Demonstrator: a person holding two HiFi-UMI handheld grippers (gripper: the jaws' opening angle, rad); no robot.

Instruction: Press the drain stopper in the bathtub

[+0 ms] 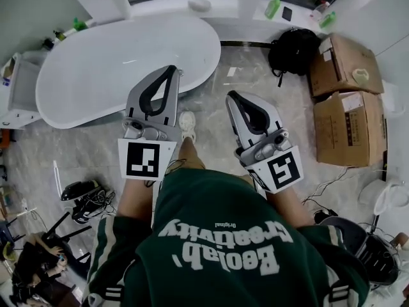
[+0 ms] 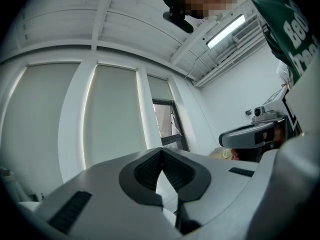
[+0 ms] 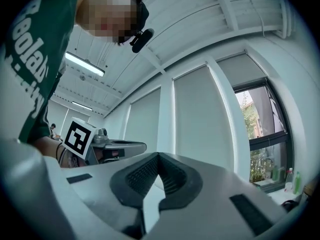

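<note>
Drain stopper: not made out in any view; presumably low inside the white bathtub, ahead-left of me. Left gripper and right gripper: jaws together, nothing between them. Judgement: stopper is stiff, sprung and slick, so I press its centre with closed tips rather than grasp it.

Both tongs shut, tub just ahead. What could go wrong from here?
1. No stopper shows in the bathtub, and both gripper views look upward, so the press could begin unaimed.
2. The black shoes and the cable lie on the floor near the person's foot: a possible trip when stepping closer.
3. The left tongs and right tongs are shut to narrow tips, which might slip on the smooth tub.
</note>
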